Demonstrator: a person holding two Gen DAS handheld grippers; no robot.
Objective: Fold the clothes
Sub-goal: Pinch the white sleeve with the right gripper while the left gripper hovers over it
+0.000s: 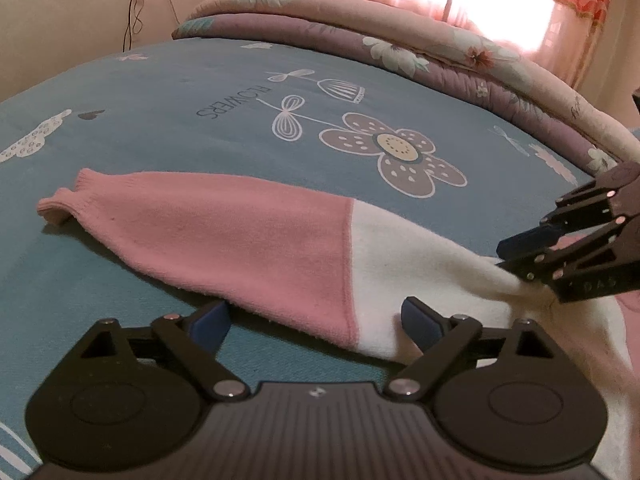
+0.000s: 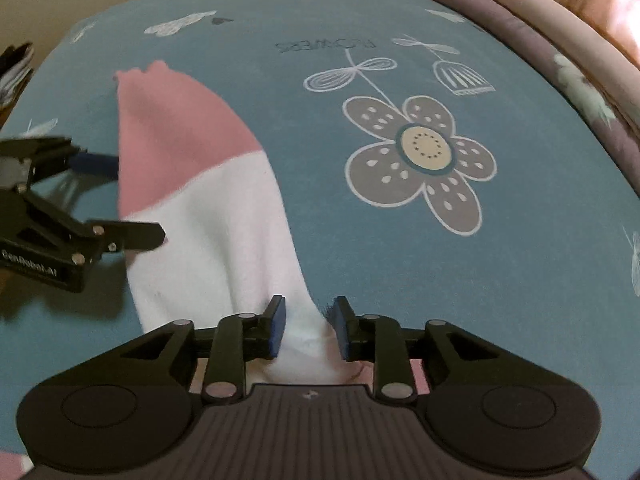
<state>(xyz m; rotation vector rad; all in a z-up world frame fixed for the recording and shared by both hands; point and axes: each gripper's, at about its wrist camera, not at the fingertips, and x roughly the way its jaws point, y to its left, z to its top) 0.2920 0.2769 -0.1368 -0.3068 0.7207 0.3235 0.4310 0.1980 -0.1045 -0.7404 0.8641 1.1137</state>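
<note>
- Sweater sleeve point(image 1: 240, 240), left wrist view: pink w/ white upper part, lies stretched flat on the blue bedsheet point(image 1: 160, 92), cuff far left, white end running to the lower right where it bunches.
- Left gripper point(image 1: 316, 322) hovers at the sleeve's near edge, jaws wide apart, one pad on each side of the pink/white seam area; nothing pinched, pads don't press the cloth.
- Right gripper point(image 1: 510, 258) comes in from the right edge, tips down at the gathered white fabric; from this angle can't tell if it pinches.
- Folded quilt point(image 1: 400, 40) sits along the far side of the bed, well apart from the sleeve.
- Right wrist view: sleeve point(image 2: 192, 184) runs away from the camera, cuff far end, white part near.
- Right gripper point(image 2: 307, 328) has a raised ridge of white cloth betw. its pads, but jaws are parted w/ gaps showing each side; judged loose, not clamped.
- Left gripper point(image 2: 138, 196) at left, open beside the sleeve's edge.
- Progress, as judged: early. Sleeve only laid out straight, no fold over the body visible; body of the garment mostly out of frame. Left to do: fold sleeve(s) in, then body.
</note>
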